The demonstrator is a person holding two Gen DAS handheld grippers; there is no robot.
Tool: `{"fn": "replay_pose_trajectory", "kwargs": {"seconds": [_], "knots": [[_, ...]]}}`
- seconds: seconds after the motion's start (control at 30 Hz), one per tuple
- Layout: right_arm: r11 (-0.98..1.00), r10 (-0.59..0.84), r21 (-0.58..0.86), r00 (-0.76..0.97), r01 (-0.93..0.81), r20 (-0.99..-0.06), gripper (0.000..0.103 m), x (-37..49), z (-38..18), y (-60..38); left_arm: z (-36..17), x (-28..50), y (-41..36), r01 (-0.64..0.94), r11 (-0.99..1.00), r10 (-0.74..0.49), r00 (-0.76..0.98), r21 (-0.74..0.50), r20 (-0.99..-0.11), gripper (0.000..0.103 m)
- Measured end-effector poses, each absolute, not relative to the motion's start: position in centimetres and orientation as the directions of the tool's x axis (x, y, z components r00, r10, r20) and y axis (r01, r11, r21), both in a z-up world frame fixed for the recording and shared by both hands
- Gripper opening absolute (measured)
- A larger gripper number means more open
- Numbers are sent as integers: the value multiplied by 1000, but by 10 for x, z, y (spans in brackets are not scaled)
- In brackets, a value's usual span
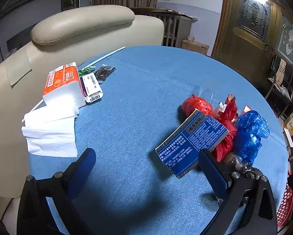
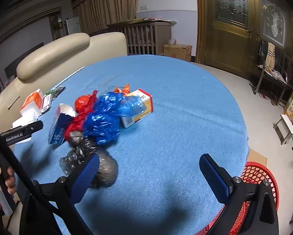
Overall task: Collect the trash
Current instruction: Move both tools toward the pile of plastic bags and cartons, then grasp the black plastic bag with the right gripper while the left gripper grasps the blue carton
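A pile of trash lies on the round blue table: a blue carton, a red plastic bag, a crumpled blue plastic bag and a grey-black plastic bag. The right wrist view also shows the blue bag, the red bag, the blue carton and a white and orange box. My left gripper is open and empty, its right finger beside the carton. My right gripper is open and empty, its left finger against the grey bag.
A red mesh basket stands below the table's right edge. An orange tissue pack with loose tissues, a labelled packet and a white stick lie at the far left. A beige chair stands behind.
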State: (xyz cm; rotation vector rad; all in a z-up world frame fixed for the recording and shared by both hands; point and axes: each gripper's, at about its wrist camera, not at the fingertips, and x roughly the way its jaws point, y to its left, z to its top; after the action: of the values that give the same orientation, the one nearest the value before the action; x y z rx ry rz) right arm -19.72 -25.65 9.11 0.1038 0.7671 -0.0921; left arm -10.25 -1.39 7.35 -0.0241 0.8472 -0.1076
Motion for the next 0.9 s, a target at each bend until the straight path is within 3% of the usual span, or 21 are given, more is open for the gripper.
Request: {"fn": "replay_pose_trajectory", "kwargs": {"seconds": [0.9], "knots": [[994, 36, 96, 707, 45, -706, 103, -201, 89, -239, 79, -113, -19, 111, 992, -124, 660, -67, -741, 103]]}}
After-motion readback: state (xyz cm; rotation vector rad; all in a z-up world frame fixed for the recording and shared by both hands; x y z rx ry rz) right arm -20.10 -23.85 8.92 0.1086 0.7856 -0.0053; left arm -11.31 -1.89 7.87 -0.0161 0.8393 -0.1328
